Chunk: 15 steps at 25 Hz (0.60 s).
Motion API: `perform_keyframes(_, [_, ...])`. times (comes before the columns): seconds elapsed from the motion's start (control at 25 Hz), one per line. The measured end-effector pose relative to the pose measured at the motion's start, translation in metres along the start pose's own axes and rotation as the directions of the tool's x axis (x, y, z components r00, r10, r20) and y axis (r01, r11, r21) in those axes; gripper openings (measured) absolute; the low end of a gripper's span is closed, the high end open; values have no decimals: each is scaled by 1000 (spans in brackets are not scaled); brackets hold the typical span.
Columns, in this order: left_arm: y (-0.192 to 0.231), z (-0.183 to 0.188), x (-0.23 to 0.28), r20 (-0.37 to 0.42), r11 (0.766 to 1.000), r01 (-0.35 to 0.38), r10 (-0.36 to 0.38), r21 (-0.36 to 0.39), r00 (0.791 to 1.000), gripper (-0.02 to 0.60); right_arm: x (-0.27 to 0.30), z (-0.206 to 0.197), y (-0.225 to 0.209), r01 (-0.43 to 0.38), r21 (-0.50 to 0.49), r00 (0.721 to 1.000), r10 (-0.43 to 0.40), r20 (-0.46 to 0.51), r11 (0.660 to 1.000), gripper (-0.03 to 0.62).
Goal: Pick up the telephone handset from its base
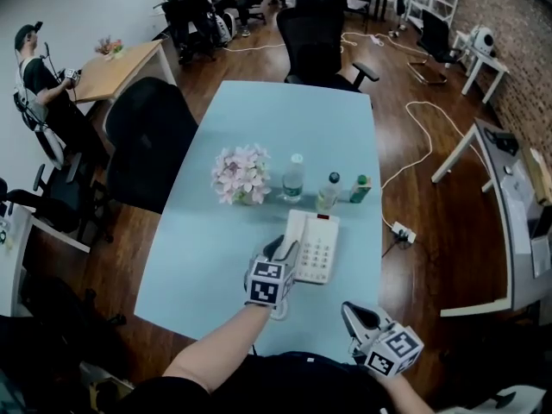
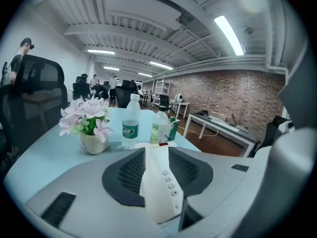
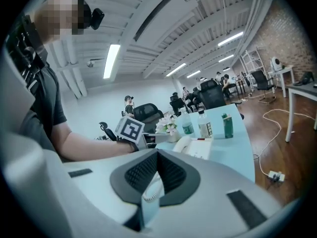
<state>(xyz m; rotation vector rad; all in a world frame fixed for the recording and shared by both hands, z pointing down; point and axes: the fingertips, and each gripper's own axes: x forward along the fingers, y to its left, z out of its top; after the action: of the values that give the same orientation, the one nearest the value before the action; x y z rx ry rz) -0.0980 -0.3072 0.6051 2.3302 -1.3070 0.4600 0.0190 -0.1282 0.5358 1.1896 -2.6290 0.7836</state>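
Observation:
A white telephone base (image 1: 321, 250) with a keypad lies on the light blue table (image 1: 216, 257), near its front. The white handset (image 1: 290, 234) rests along the base's left side. My left gripper (image 1: 283, 250) is at the handset's near end. In the left gripper view the handset (image 2: 159, 187) lies between the two dark pads (image 2: 124, 175), and the left gripper (image 2: 156, 151) stands open around it. My right gripper (image 1: 350, 311) hovers at the table's front right corner, shut and empty. In the right gripper view its tips (image 3: 157, 152) meet, with the coiled cord (image 3: 151, 190) below and the phone (image 3: 202, 148) beyond.
Behind the phone stand a pot of pink flowers (image 1: 242, 178), two clear bottles (image 1: 294, 178) (image 1: 328, 192) and a green can (image 1: 360, 189). Black office chairs (image 1: 148, 141) (image 1: 315, 46) flank the table. A power strip (image 1: 403, 231) and cables lie on the wooden floor at right.

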Motion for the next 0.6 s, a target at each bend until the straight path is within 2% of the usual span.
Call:
perform_keyframes(0.08, [14, -7, 22, -18, 999, -52, 52, 10, 998, 151, 2, 3, -5, -5, 10, 1000, 5, -5, 1000, 14])
perform_keyframes(0.2, [24, -15, 53, -67, 997, -72, 72, 5, 995, 281, 11, 9, -8, -20, 10, 1000, 21, -3, 1000, 15])
perform_keyframes(0.4, [26, -25, 91, -154, 996, -88, 87, -4, 984, 308, 18, 13, -14, -37, 18, 999, 37, -7, 999, 15])
perform_keyframes(0.52, [33, -27, 105, -169, 992, -122, 126, 31, 978, 309, 20, 14, -19, -37, 28, 999, 37, -8, 999, 15])
perform_keyframes(0.6, [35, -30, 110, -177, 991, -131, 134, 28, 975, 308, 19, 12, -22, -32, 33, 999, 33, -13, 999, 15])
